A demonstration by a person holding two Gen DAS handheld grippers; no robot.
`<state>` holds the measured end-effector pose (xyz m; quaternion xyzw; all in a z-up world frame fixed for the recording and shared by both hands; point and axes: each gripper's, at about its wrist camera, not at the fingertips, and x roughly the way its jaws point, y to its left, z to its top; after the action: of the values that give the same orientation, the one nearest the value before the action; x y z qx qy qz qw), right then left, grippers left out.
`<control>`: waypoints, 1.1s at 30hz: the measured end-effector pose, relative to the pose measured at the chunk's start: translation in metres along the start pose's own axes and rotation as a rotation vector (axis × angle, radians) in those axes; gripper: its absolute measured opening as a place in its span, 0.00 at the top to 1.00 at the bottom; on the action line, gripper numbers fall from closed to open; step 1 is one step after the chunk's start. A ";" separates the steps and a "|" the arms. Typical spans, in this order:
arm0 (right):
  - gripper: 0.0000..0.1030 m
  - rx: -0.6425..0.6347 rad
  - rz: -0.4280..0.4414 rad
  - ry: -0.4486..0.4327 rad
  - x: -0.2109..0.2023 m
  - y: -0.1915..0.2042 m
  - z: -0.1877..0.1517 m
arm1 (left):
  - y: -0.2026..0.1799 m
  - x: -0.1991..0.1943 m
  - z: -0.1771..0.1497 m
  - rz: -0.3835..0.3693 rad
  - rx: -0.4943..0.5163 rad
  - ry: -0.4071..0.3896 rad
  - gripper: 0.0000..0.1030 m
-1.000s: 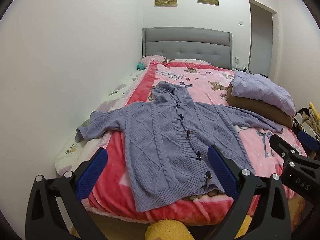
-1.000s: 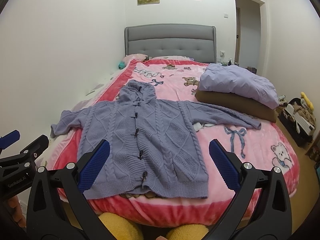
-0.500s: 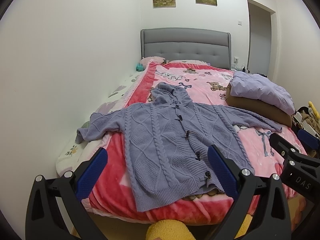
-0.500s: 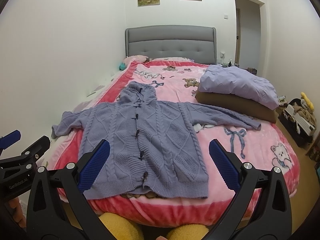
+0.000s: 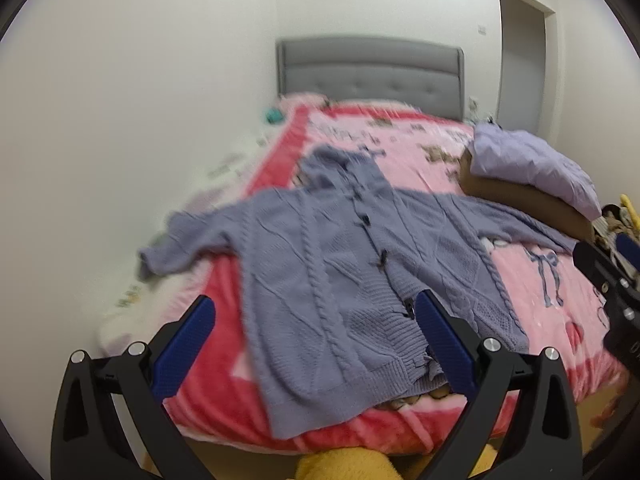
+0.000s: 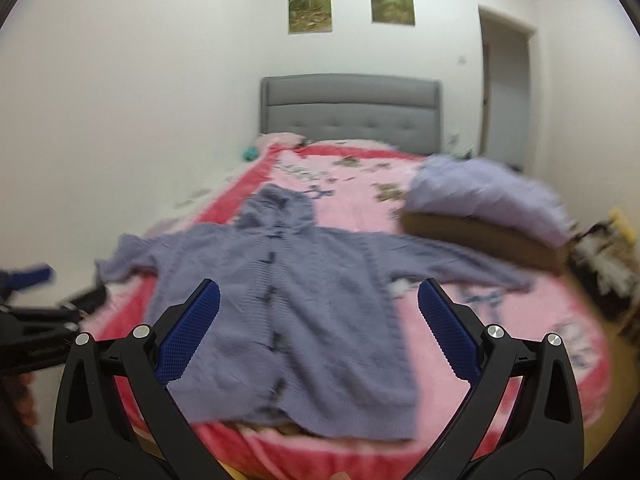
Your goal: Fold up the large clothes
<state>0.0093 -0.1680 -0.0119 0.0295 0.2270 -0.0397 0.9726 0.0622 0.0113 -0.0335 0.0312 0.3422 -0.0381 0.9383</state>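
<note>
A lilac cable-knit hooded cardigan (image 5: 328, 276) (image 6: 316, 312) lies flat on the pink blanket (image 5: 552, 292), front up, toggles fastened, sleeves spread to both sides and its hem at the bed's foot edge. My left gripper (image 5: 314, 320) is open with nothing between its blue pads, above the hem and left half of the cardigan. Open and empty too, my right gripper (image 6: 318, 320) hovers over the cardigan's lower middle. Each gripper shows at the edge of the other's view. Both views are blurred.
A lilac duvet on a brown cushion (image 5: 528, 184) (image 6: 484, 216) sits on the bed's right side, close to the right sleeve. A white wall (image 5: 120, 120) runs along the bed's left. Grey headboard (image 6: 352, 108) at the far end. Clutter (image 6: 608, 252) on the floor at right.
Both grippers have moved forward toward the bed, so the cardigan looms larger. The views are now motion-blurred. Both stay open; the cardigan lies as before.
</note>
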 end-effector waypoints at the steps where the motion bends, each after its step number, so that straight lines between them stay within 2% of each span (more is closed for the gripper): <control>1: 0.08 0.025 0.010 0.014 0.016 -0.004 0.000 | 0.004 0.018 0.004 -0.023 -0.012 0.022 0.05; 3: 0.08 0.050 0.043 0.096 0.067 -0.008 0.002 | 0.015 0.064 0.018 -0.051 -0.047 0.080 0.05; 6: 0.08 0.016 0.110 0.213 0.153 -0.008 0.012 | 0.030 0.142 0.047 -0.073 -0.058 0.156 0.05; 8: 0.08 0.007 0.142 0.252 0.207 -0.008 0.019 | 0.033 0.179 0.065 -0.070 -0.041 0.169 0.05; 9: 0.08 0.002 0.129 0.263 0.243 -0.008 0.027 | 0.034 0.208 0.083 -0.055 -0.021 0.165 0.05; 12: 0.08 -0.008 0.152 0.296 0.301 -0.007 0.041 | 0.030 0.254 0.120 -0.032 0.032 0.142 0.05; 16: 0.08 0.000 0.189 0.380 0.373 -0.009 0.085 | 0.026 0.315 0.179 -0.061 0.069 0.177 0.05; 19: 0.08 -0.056 0.190 0.413 0.425 -0.007 0.123 | 0.025 0.363 0.230 -0.134 0.079 0.195 0.05; 22: 0.08 -0.099 0.233 0.434 0.483 -0.001 0.162 | 0.029 0.408 0.276 -0.177 0.051 0.218 0.05; 24: 0.08 -0.105 0.274 0.462 0.521 0.002 0.181 | 0.037 0.447 0.304 -0.214 0.009 0.281 0.05; 26: 0.08 -0.098 0.319 0.507 0.561 0.004 0.195 | 0.050 0.491 0.322 -0.244 -0.075 0.350 0.05; 28: 0.08 -0.100 0.303 0.551 0.612 0.005 0.201 | 0.060 0.525 0.324 -0.290 -0.154 0.406 0.05; 32: 0.09 -0.067 0.298 0.662 0.700 0.001 0.192 | 0.074 0.598 0.314 -0.259 -0.244 0.502 0.05; 33: 0.13 -0.069 0.290 0.673 0.713 0.002 0.189 | 0.077 0.615 0.309 -0.268 -0.278 0.521 0.05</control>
<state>0.7297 -0.2260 -0.1592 0.0402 0.5291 0.1183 0.8393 0.7366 0.0312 -0.1917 -0.1339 0.5739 -0.1047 0.8011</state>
